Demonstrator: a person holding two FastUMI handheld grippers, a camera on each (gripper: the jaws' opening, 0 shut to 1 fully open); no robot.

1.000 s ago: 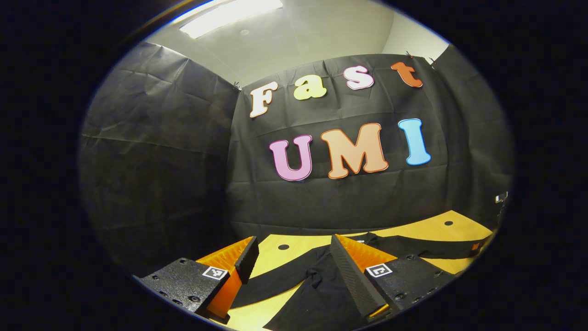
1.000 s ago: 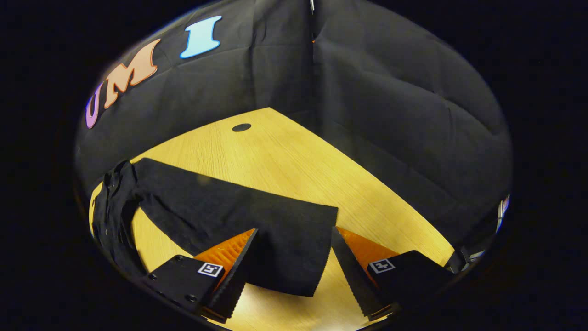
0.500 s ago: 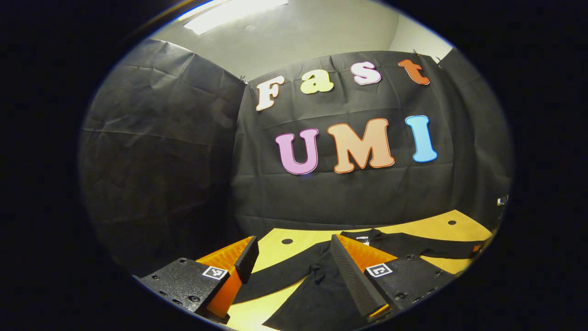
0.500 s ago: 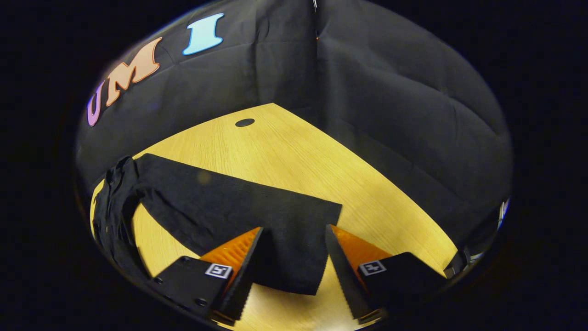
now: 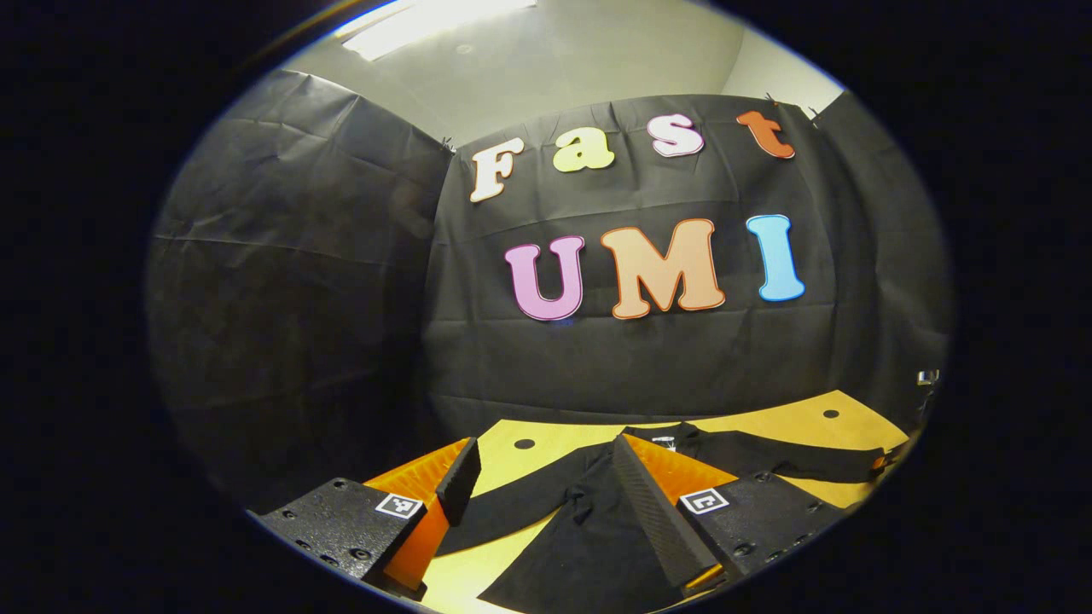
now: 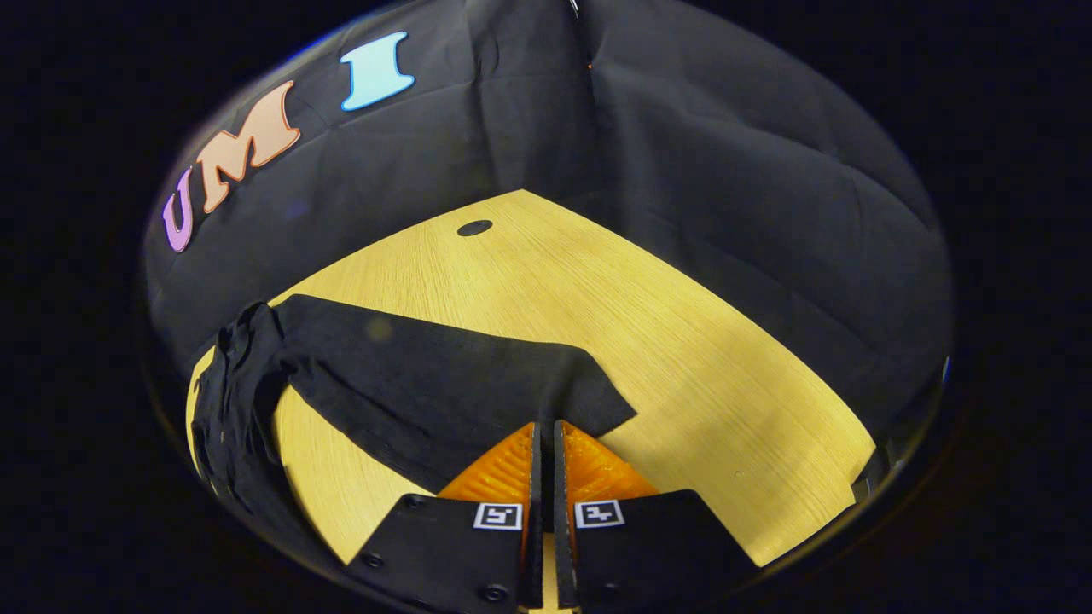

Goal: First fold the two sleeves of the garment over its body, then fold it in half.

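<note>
In the right gripper view, the jaws of the right gripper (image 6: 543,443) are closed to a thin slit on the cuff end of the right sleeve (image 6: 444,384) of the black garment (image 6: 247,401); the cloth puckers up into the slit where both fingers press on it. From there the sleeve runs flat across the yellow wooden desk (image 6: 682,341) toward the garment's body, which lies bunched at the far left edge. A small dark round hole (image 6: 474,228) sits in the desk near the booth's black cloth wall. In the left gripper view, the jaws of the left gripper (image 5: 537,477) stand wide apart and hold nothing, hovering above the garment's body, which lies spread on the desk below and between the fingers, its other sleeve (image 5: 503,512) stretched out flat toward the left.
</note>
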